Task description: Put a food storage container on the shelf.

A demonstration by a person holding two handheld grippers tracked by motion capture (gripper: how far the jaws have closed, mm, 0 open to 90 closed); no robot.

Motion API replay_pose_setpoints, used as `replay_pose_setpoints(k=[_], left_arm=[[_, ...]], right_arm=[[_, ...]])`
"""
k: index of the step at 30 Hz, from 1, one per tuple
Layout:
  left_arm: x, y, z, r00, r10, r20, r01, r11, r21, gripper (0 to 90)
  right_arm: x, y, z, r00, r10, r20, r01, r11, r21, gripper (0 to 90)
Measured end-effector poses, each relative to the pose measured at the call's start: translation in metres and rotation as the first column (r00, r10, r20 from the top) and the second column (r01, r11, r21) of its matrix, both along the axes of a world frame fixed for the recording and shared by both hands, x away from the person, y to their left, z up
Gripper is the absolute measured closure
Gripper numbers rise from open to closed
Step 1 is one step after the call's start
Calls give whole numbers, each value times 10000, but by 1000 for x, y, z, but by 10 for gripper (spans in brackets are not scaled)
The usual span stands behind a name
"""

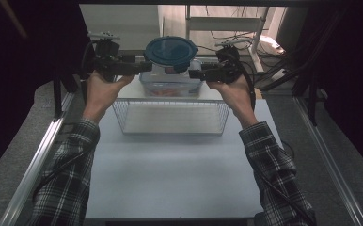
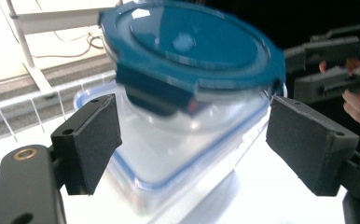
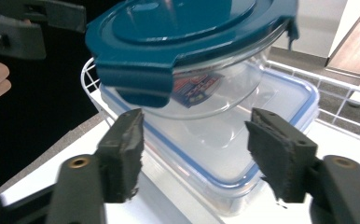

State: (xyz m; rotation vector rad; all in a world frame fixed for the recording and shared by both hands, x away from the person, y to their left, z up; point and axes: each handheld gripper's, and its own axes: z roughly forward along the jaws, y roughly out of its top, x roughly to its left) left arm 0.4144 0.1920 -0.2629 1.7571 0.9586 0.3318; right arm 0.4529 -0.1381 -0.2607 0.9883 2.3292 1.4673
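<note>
Black jaws of the left gripper (image 1: 146,67) stand apart, pads clear of anything, pointing right toward the round container (image 1: 171,54). Same for the right gripper (image 1: 192,74), which points left at it from the other side; its pads press on nothing. Both released.

In the left gripper view the left gripper (image 2: 192,135) frames the round container (image 2: 192,56) between its pads, with a gap showing on either side. The right gripper (image 3: 194,154) frames it likewise in its own view, jaws well apart below the teal lid (image 3: 183,32).

Round container: clear bowl, teal clip-on lid, a printed label on its wall (text too blurred to read). It sits on top of a rectangular box (image 1: 170,84) with a blue-rimmed clear lid, and looks tilted in both gripper views. Whether it rests fully flat I cannot tell.

Rectangular box (image 3: 243,140) stands at the far middle of the table (image 1: 170,169), just beyond a white wire basket (image 1: 170,117). Something orange shows inside the box in the high view.

Hands hold each gripper at either side of the stack; plaid sleeves come in from the near edge.
</note>
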Motion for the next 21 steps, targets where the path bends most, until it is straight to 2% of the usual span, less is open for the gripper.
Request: replay_pose_setpoints(k=[3,7,11,15,18,21], left_arm=[[-8,0,-9,9999,-137,-69,139,9996,263,157],[-19,0,-24,9989,-464,-111,466,9987,186,144],[-29,-2,-36,9981,-606,-107,611,9972,431,122],[-37,-5,-48,9966,-790,-249,803,9952,558,137],[-43,-7,-56,9963,-785,-352,812,9935,804,162],[-48,-9,-64,9943,-950,-479,984,9924,743,160]], right_arm=[[-5,1,-5,9999,16,122,-16,10000,-14,270],[-14,2,-11,9995,92,313,-87,9998,-171,192],[-26,2,-21,9987,200,473,-185,9994,-306,145],[-38,1,-31,9976,357,589,-332,9986,-423,128],[-45,1,-37,9973,442,589,-414,9980,-474,123],[-51,0,-43,9969,540,575,-512,9975,-497,117]])
